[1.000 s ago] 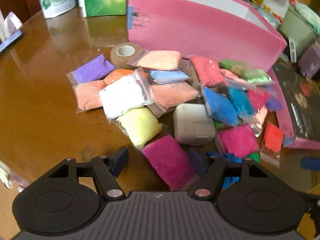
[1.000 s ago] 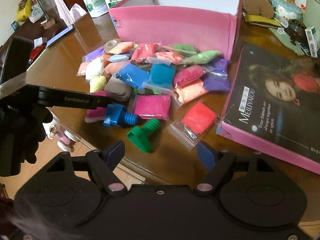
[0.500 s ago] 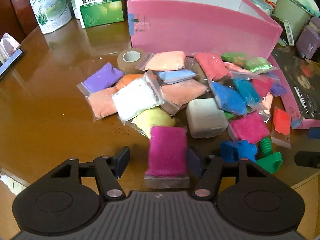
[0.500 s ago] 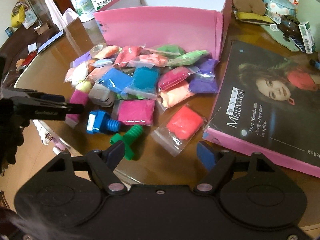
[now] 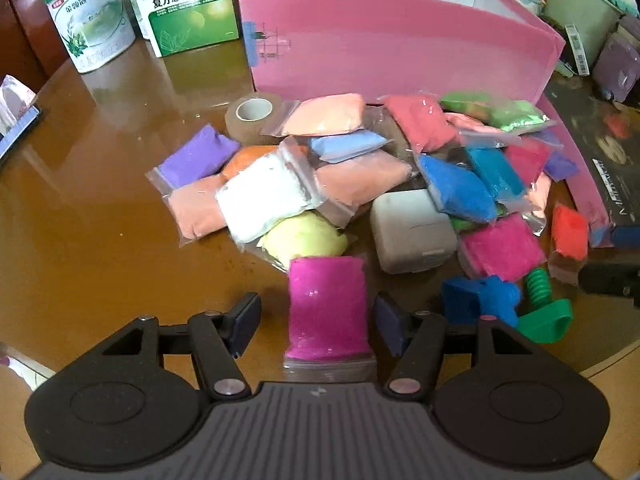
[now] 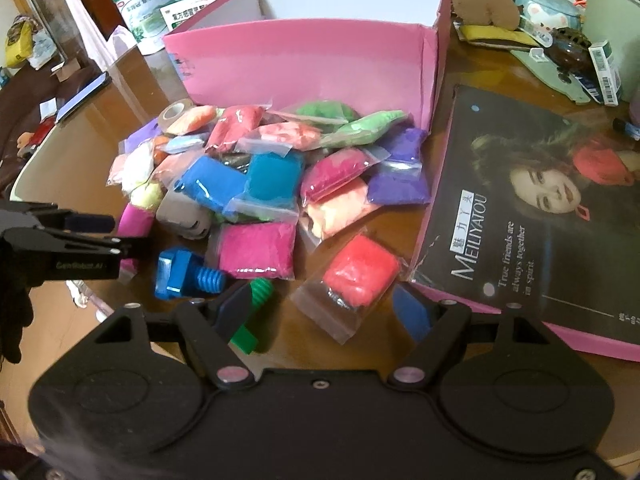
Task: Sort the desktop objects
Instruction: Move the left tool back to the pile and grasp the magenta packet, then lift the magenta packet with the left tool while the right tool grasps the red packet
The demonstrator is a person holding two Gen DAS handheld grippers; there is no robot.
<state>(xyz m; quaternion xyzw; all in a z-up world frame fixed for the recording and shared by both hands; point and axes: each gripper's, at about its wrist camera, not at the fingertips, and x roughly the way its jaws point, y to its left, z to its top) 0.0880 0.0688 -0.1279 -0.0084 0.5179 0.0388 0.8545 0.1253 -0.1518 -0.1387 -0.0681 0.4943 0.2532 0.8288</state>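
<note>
Lying lengthwise between the spread left gripper, magenta bag.

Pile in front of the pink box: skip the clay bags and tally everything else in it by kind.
Toy bolts: 2, the blue bolt and the green bolt
Tape roll: 1
Grey case: 1
Total: 4
</note>
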